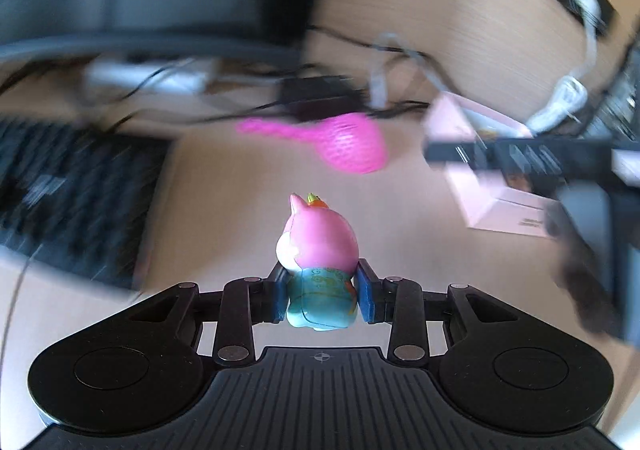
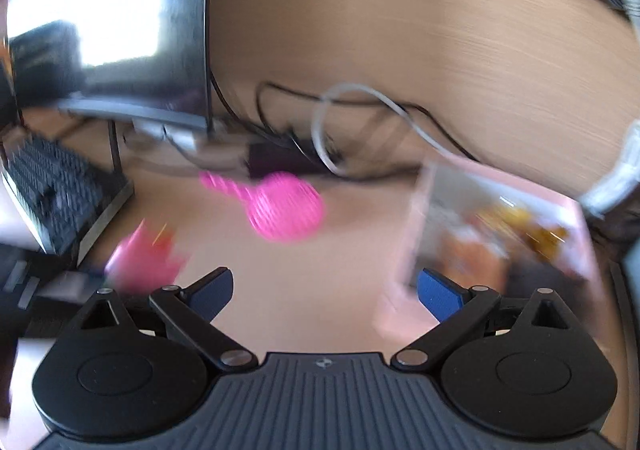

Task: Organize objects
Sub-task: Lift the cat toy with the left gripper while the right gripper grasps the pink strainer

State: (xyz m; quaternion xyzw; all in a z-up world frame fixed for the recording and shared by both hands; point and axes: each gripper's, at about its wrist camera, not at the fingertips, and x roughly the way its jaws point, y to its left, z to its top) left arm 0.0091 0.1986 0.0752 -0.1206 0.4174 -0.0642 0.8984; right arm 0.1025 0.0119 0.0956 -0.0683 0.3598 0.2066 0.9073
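My left gripper (image 1: 322, 296) is shut on a pink toy figure (image 1: 318, 250) with a teal lower body, held above the wooden desk. A pink scoop (image 1: 344, 143) lies ahead of it on the desk and shows in the right wrist view (image 2: 280, 205) too. A pink box (image 1: 496, 185) lies to the right; in the right wrist view it (image 2: 496, 226) sits just ahead of the right fingertip. My right gripper (image 2: 324, 296) is open and empty. The toy figure appears blurred at its left (image 2: 140, 262).
A black keyboard (image 1: 68, 189) lies at the left, with a monitor (image 2: 120, 29) behind it. Black and grey cables (image 2: 360, 109) and a black adapter (image 1: 316, 97) lie at the back of the desk. Both views are motion-blurred.
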